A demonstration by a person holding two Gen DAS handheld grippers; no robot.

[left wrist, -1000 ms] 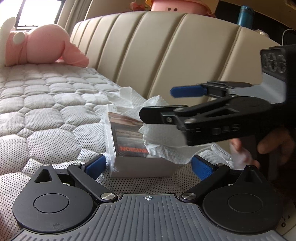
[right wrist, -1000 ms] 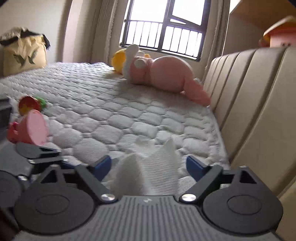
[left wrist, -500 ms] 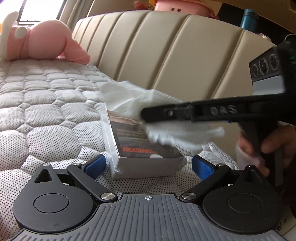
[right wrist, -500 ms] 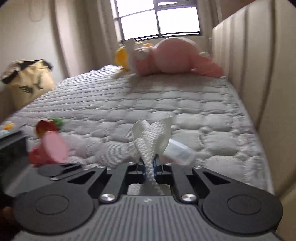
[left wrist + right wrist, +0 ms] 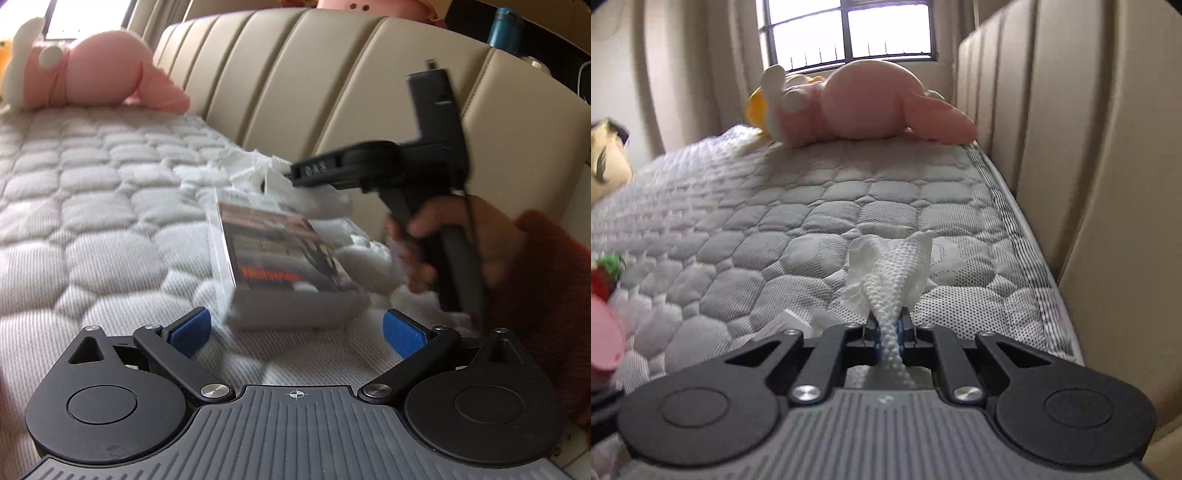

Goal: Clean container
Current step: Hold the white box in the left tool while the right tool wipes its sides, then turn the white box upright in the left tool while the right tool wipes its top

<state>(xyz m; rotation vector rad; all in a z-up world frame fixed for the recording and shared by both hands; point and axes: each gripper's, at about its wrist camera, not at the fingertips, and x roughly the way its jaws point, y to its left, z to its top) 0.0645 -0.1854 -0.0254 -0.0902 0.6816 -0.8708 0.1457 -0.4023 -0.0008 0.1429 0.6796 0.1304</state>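
Note:
A small box-shaped container (image 5: pixel 284 266) with a dark printed top lies on the quilted mattress (image 5: pixel 92 206), just ahead of my left gripper (image 5: pixel 295 328), which stands open and empty with its blue pads (image 5: pixel 190 330) wide apart. My right gripper (image 5: pixel 889 332) is shut on a white paper towel (image 5: pixel 894 266). In the left wrist view the right gripper (image 5: pixel 291 173) hangs above the far end of the container, held by a hand (image 5: pixel 443 240), and the paper towel (image 5: pixel 255 170) trails from its tip over that far edge.
A beige padded headboard (image 5: pixel 332 92) runs along the right side of the mattress. A pink plush toy (image 5: pixel 864 107) lies at the far end under a window (image 5: pixel 849 29). Small red and pink toys (image 5: pixel 602 314) sit at the left.
The right gripper closed on the paper towel and lifted it off the container's top towards the far edge. The left gripper stayed open in front of the container.

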